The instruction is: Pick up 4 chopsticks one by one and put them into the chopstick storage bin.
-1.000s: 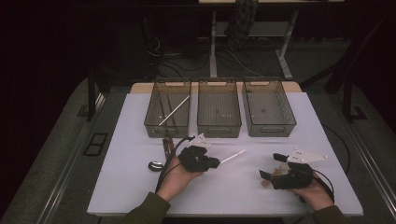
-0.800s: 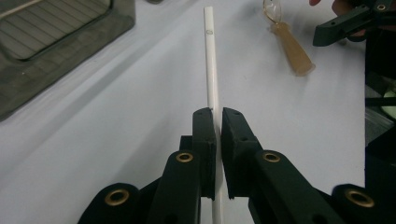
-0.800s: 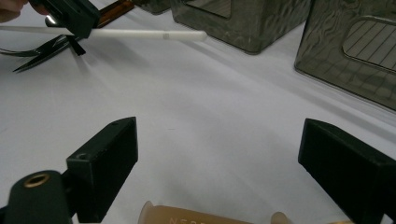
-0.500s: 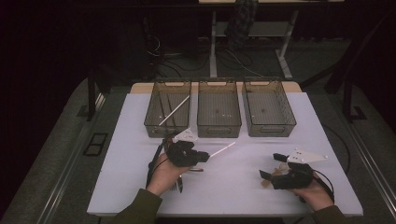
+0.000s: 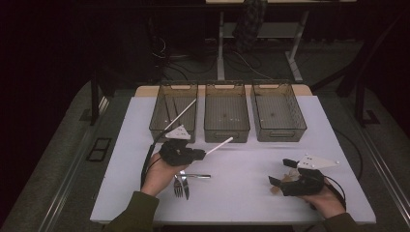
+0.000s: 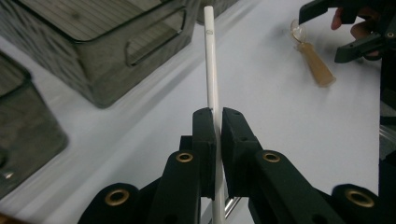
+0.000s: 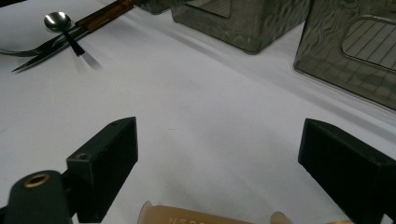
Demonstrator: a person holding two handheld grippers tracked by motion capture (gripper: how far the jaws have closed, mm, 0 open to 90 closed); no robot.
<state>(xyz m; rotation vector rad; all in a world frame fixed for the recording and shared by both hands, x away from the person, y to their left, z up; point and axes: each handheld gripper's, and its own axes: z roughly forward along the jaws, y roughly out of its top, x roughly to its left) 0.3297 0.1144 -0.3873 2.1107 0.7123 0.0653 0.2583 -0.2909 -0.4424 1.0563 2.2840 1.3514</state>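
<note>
The high view looks forward and down from above the person's side, taking in the whole table (image 5: 241, 193) and three bins (image 5: 227, 118). The left gripper view sits close above the tabletop, facing along its jaws toward the bins (image 6: 116, 51). The right gripper view looks low across the table (image 7: 196, 112); both share the bins (image 7: 243, 18).

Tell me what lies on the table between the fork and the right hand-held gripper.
Nothing: in the high view the white table is bare between the fork and the right hand-held gripper.
</note>
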